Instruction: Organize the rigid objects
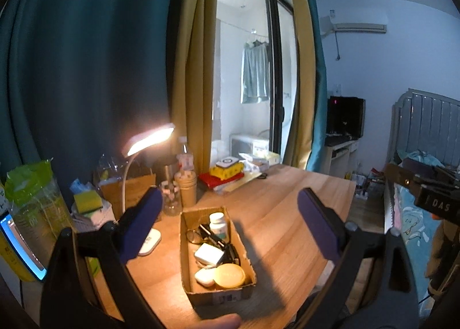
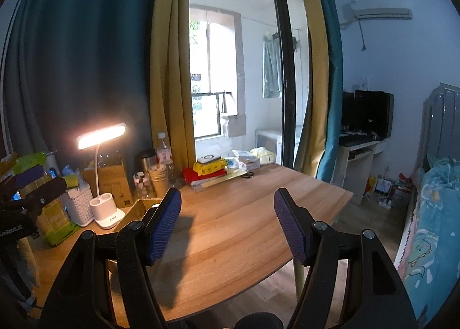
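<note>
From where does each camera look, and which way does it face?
Left wrist: on the left gripper, facing down at the box on the desk; open fingers and a fingertip show.
Right wrist: on the right gripper, facing across the desk toward the window; open fingers show.
Shared: desk, lamp, each other's gripper.

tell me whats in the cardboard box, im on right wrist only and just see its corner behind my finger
Observer: The cardboard box holds a white pill bottle at its far end.
Operator: anything at the near end
Observer: A round tan lid lies there beside a white oval case.
Operator: is the left hand-held gripper holding anything
Observer: No, the left hand-held gripper is open and empty above the box.
Operator: whats in the middle of the box
Observer: A white square charger next to dark-framed glasses.
</note>
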A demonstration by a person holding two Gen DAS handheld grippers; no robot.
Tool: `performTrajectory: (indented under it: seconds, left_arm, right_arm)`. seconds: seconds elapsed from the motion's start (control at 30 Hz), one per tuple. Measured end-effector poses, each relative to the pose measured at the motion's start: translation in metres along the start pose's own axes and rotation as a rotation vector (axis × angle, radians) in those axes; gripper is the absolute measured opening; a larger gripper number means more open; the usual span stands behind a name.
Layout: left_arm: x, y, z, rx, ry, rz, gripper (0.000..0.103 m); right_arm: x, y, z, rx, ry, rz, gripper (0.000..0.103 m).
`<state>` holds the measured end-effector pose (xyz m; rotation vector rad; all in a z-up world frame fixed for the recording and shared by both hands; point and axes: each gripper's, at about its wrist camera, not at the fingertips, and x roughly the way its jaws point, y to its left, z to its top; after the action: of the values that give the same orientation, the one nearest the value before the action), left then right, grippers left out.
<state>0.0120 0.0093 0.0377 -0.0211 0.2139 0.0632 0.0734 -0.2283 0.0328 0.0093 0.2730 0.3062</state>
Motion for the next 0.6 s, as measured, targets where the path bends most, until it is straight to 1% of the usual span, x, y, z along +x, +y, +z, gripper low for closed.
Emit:
performTrajectory:
  seconds: [0.1, 0.43, 0.6]
  left_arm:
    - [-0.0024, 0.0003, 0.0017, 0.000, -0.005, -0.011, 0.096]
    - [-0.0050, -0.0011, 0.0011, 0.011, -0.016, -0.011, 0.096]
    - [-0.0029, -0.0016, 0.0006, 0.015, -0.008, -0.008, 0.096]
  right_arm:
    - [-0.0004, 0.0007, 0.0012, -0.005, -0.001, -0.001, 0.070]
    - [0.0008, 0.0048, 0.0014, -0.013, 0.006, 0.005, 0.070]
    - [0.0016, 0.0058, 0.0015, -0.018, 0.012, 0.010, 0.070]
